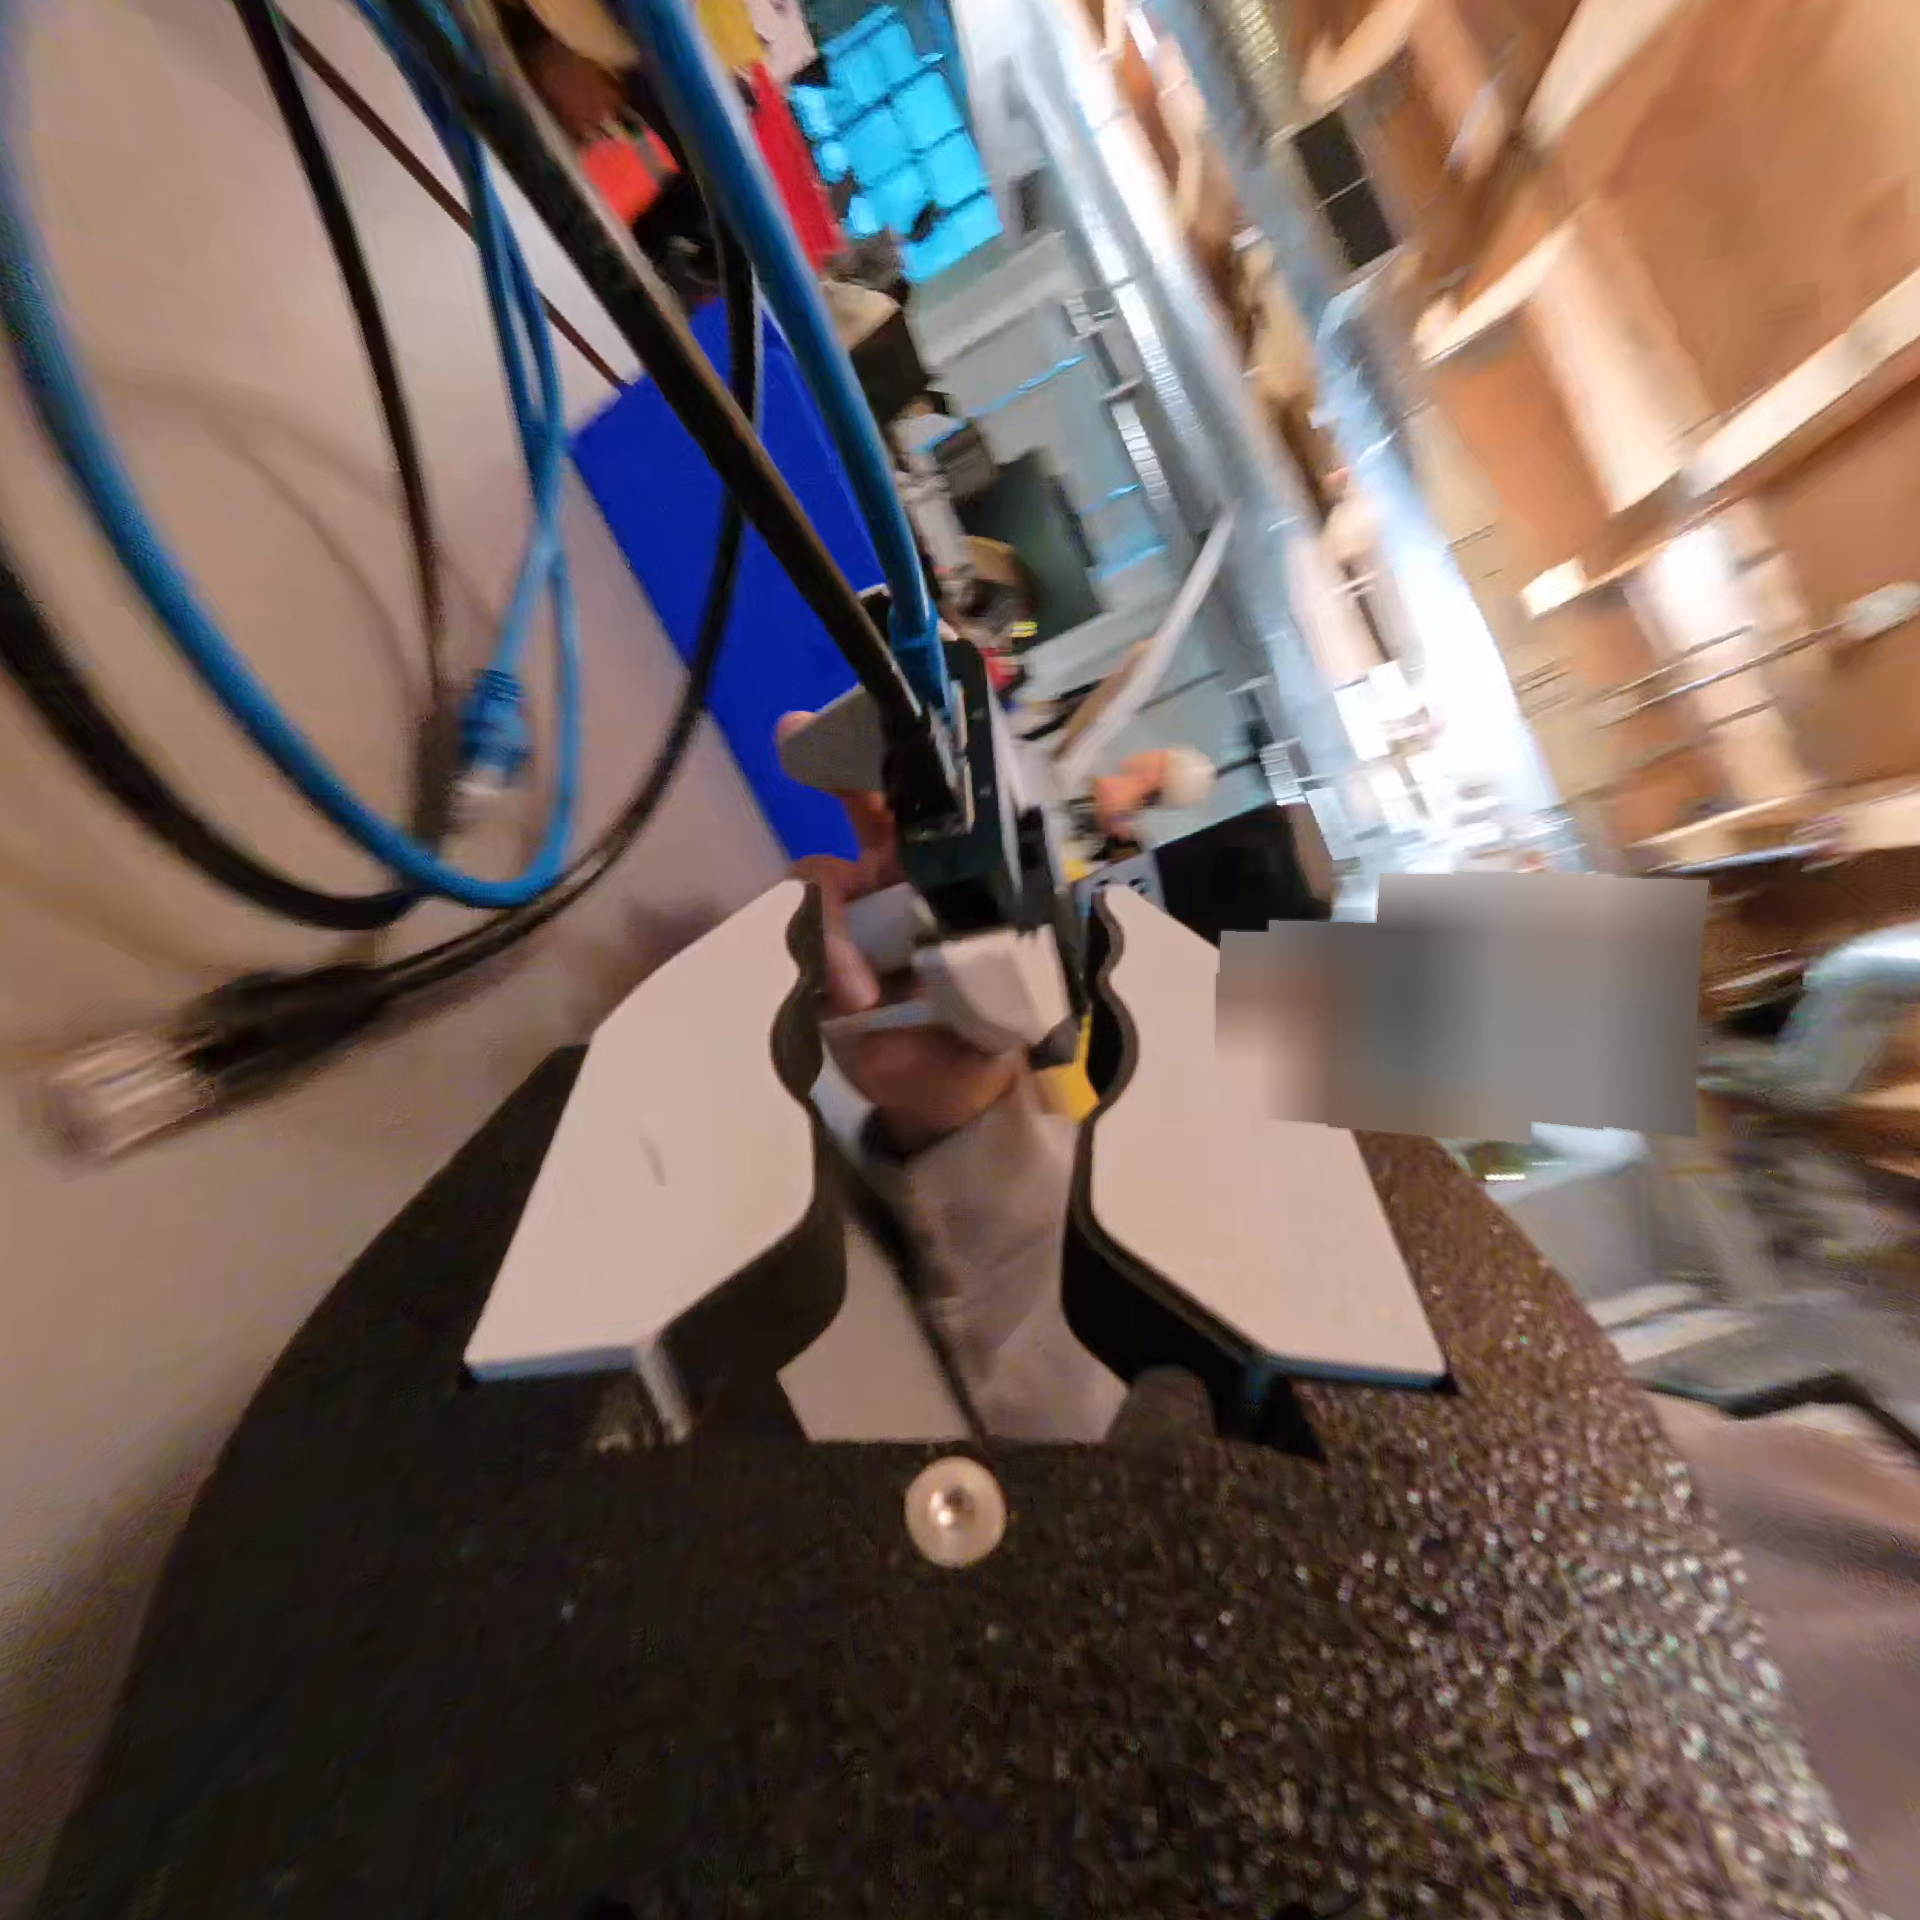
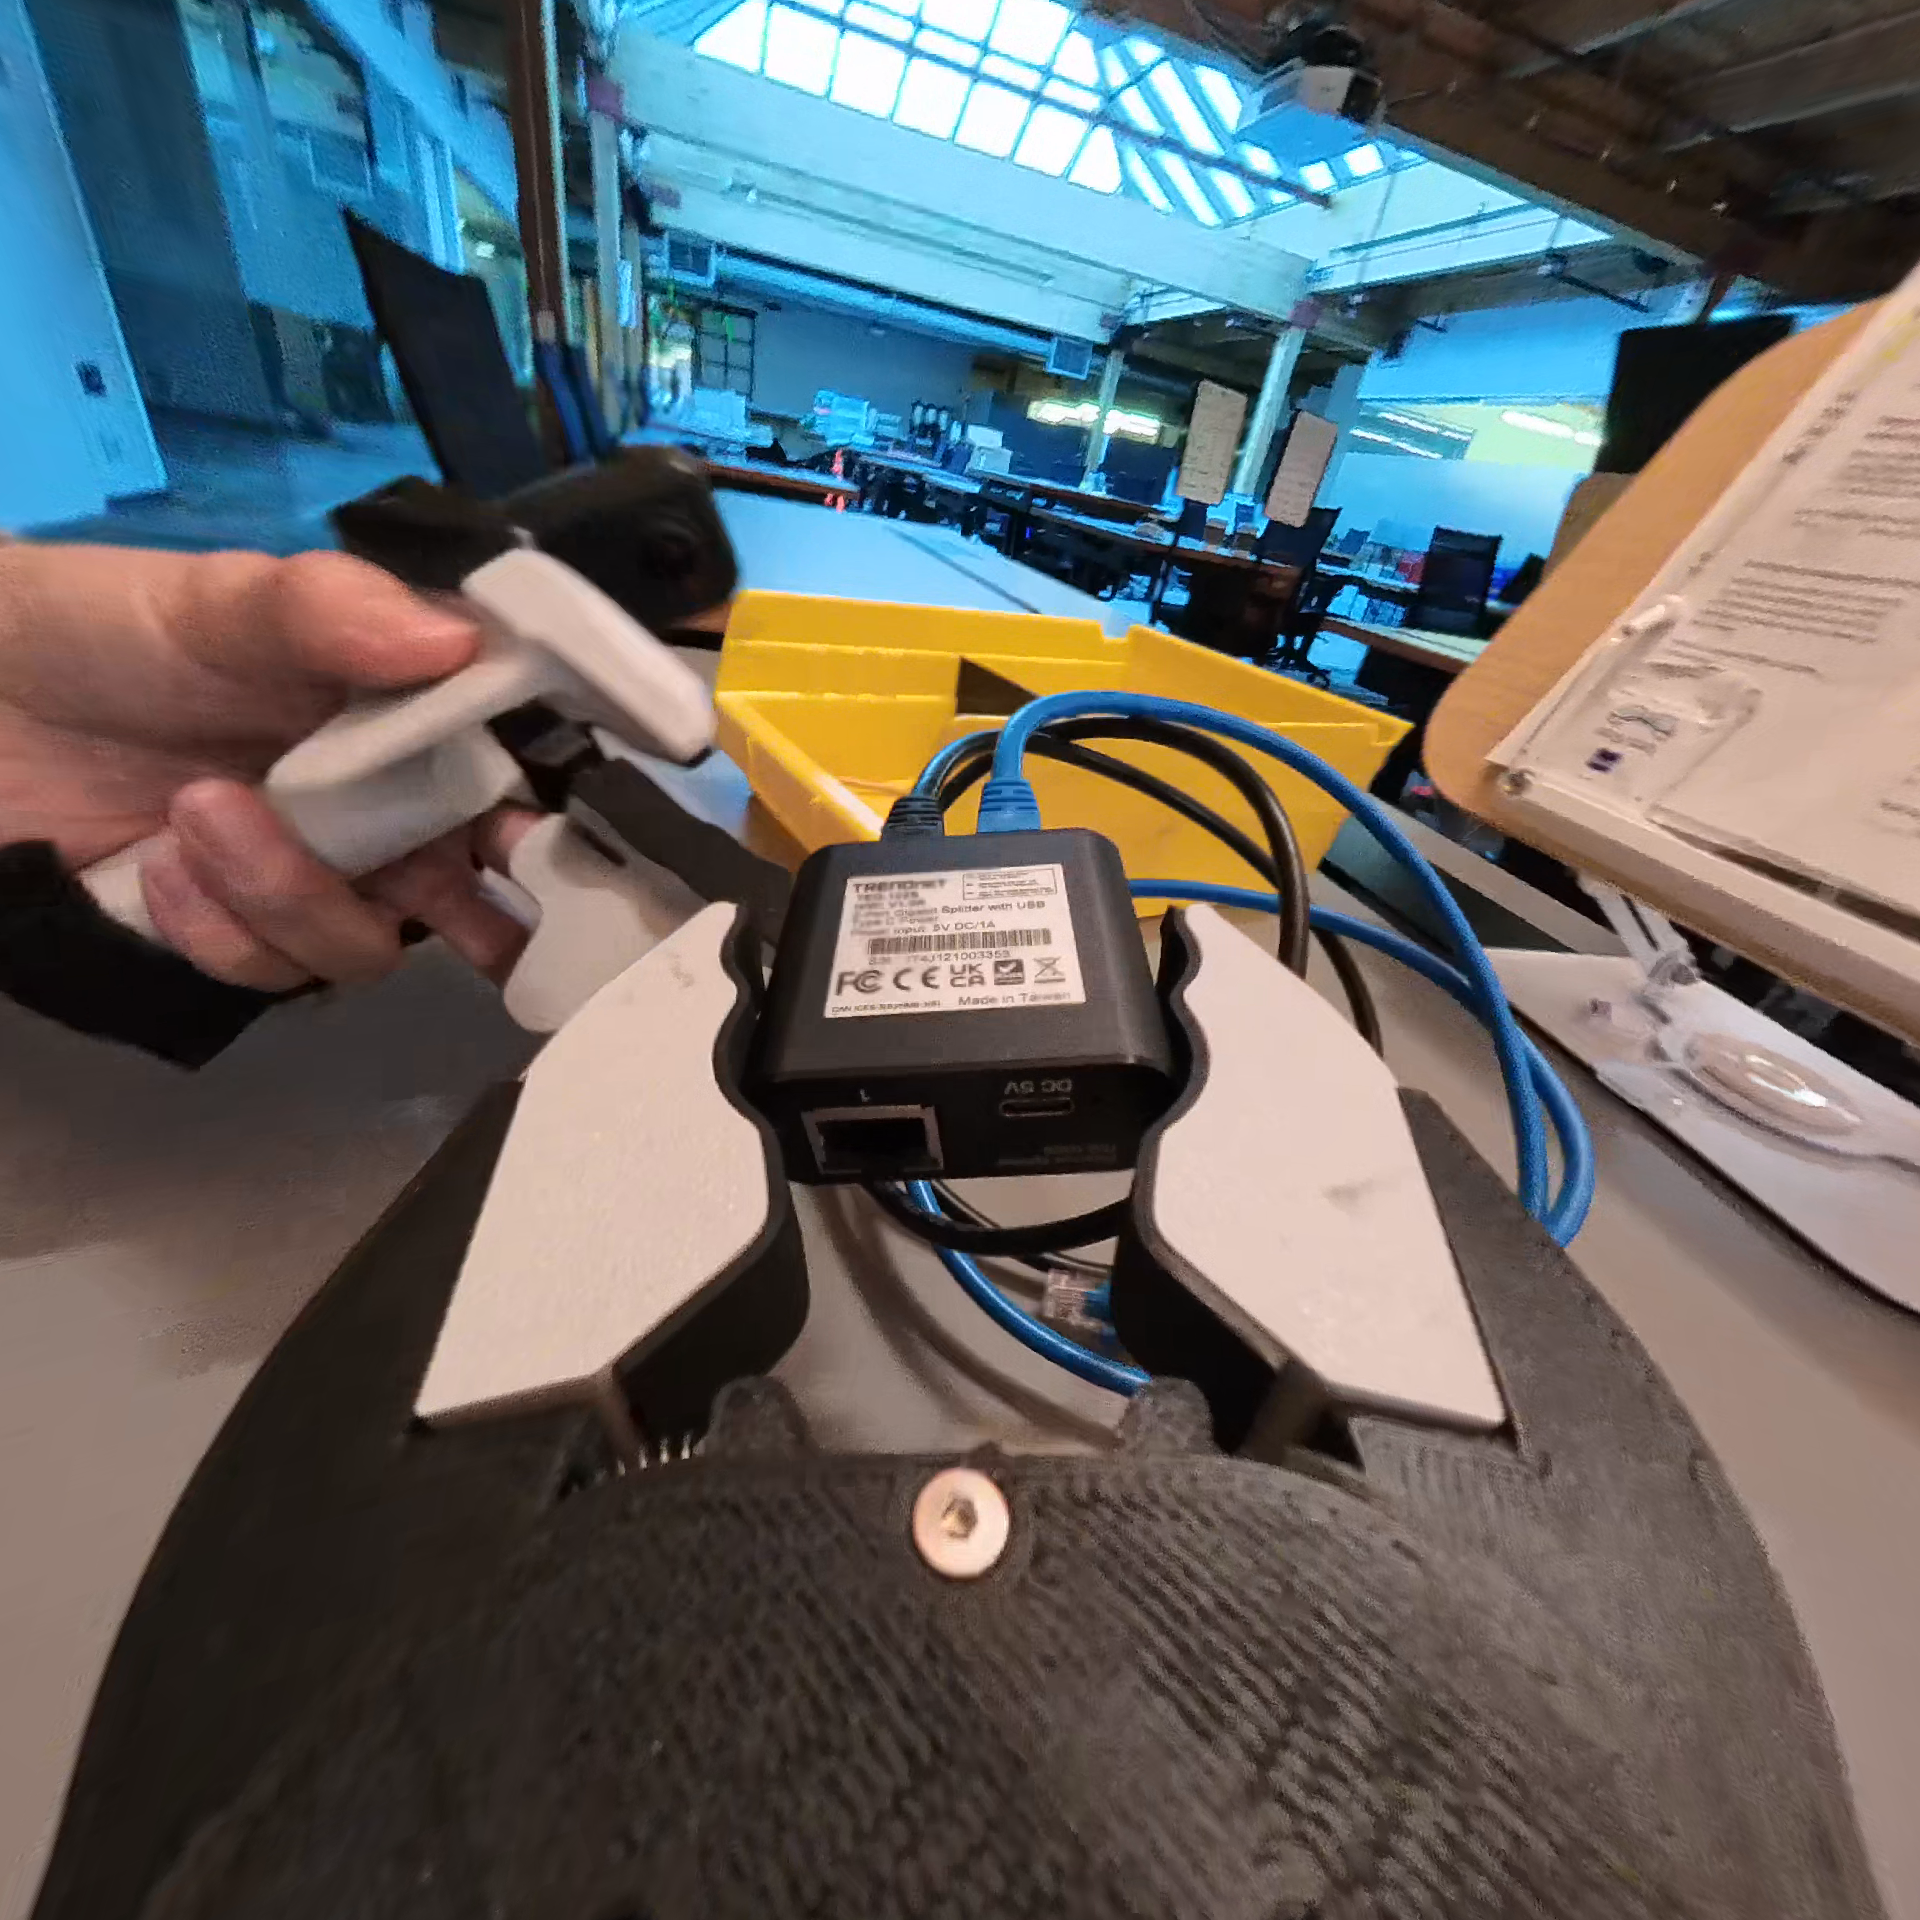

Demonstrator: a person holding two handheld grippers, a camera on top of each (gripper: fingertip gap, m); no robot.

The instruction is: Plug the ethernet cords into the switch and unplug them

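My right gripper is shut on the black switch and holds it above the table with its labelled side up. A blue cord and a black cord are plugged into its far side. The near port is empty. A loose blue plug lies under the switch. My left gripper is open and empty, just short of the switch. In this blurred, tilted view a loose blue plug and a loose clear plug on a black cord lie on the table.
A yellow bin stands just behind the switch. A brown clipboard stand with papers is at the right. A hand holds the left gripper's grey handle at the left. The grey table runs beneath, and cord loops trail to the right.
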